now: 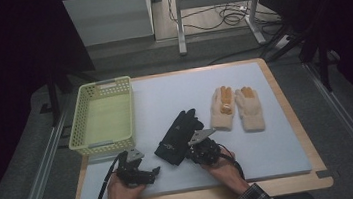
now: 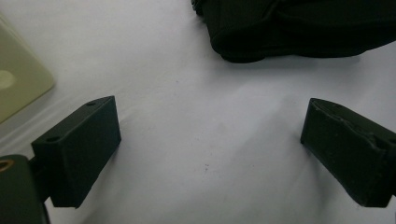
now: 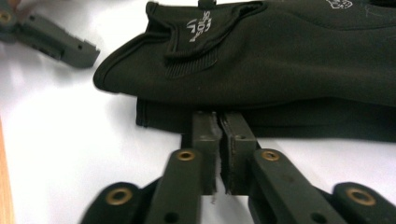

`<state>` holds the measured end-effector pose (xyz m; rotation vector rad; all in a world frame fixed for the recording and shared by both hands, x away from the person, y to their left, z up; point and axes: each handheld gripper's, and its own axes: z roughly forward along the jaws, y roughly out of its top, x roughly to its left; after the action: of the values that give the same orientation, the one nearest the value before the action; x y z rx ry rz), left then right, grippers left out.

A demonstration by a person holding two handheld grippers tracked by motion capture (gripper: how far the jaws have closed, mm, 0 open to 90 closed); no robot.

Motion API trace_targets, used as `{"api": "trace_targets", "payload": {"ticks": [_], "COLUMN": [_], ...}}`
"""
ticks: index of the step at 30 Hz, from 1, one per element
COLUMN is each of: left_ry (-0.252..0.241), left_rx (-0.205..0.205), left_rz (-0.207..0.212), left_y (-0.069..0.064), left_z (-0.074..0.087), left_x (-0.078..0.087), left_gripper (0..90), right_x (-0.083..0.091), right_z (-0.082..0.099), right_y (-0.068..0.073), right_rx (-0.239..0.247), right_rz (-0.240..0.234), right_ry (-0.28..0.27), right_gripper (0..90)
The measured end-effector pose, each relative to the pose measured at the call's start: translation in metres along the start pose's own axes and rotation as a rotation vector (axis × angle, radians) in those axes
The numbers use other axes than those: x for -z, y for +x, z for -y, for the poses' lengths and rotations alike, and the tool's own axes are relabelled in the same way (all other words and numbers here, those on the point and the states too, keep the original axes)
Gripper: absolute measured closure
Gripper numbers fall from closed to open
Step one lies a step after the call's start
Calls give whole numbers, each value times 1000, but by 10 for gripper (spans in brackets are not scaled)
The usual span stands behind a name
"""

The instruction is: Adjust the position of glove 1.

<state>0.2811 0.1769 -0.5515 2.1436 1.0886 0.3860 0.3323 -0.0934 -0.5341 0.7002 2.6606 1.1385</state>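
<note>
right hand-held gripper pinches the black gloves at the near edge

the right hand-held gripper [image 3: 218,122] sits near the middle of the surface's near edge, its jaws pressed together with their tips tucked under the lower edge of the black gloves [image 3: 261,60]; it appears clenched on that hem, though the fabric between the tips is hard to make out. the right hand [image 1: 222,167] holds it from behind. the black gloves lie stacked one on the other, just ahead of this hand-held gripper, pointing toward the far edge, with white lettering on the cuff tab.

the left hand-held gripper [image 2: 210,135] is released, its jaws wide apart over bare white surface [image 1: 164,93], holding nothing. the left hand [image 1: 124,186] holds it close to the near edge, left of the black gloves and apart from them.

a pair of cream gloves [image 1: 237,107] with orange-tipped fingers lies side by side toward the right edge, well apart from the black gloves. a pale yellow-green basket [image 1: 81,115] with a perforated wall stands at the far left corner of the surface.
</note>
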Motion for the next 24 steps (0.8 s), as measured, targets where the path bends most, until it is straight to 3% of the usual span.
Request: {"api": "trace_targets", "payload": {"ticks": [1, 3, 6, 7, 8, 12, 13, 15, 17, 19, 24], "left_ry": [0, 1, -3, 1, 1, 3, 8, 19, 22, 9, -45], "left_rx": [-3, -4, 0, -3, -3, -6, -13, -25, -30, -28, 13], "left_rz": [-1, -2, -2, -1, -4, -9, -7, -15, -16, 6, 61], "left_y": [0, 0, 0, 0, 0, -2, -3, -6, -8, -12, -15], "left_z": [0, 0, 0, 0, 0, 0, -1, -2, -3, -9, -22], "left_x": [0, 0, 0, 0, 0, 1, 2, 2, 2, 5, 10], "left_gripper": [50, 50, 50, 52, 52, 58, 58, 29, 20, 10, 8], "right_x": [7, 12, 31, 43, 43, 72, 72, 86, 90, 100, 109], "right_z": [1, 1, 7, 13, 13, 38, 38, 54, 59, 75, 93], "right_y": [1, 0, -7, -16, -16, -44, -44, -59, -63, -76, -89], "right_rx": [30, 35, 27, 14, 14, -73, -73, -101, -111, -141, -196], "right_rz": [27, 33, 60, 89, 89, 148, 148, 205, 217, 271, 321], "right_ry": [6, -3, -25, -29, -29, -31, -31, -33, -25, -10, -6], "right_gripper": [806, 786, 715, 659, 659, 520, 520, 417, 385, 329, 285]}}
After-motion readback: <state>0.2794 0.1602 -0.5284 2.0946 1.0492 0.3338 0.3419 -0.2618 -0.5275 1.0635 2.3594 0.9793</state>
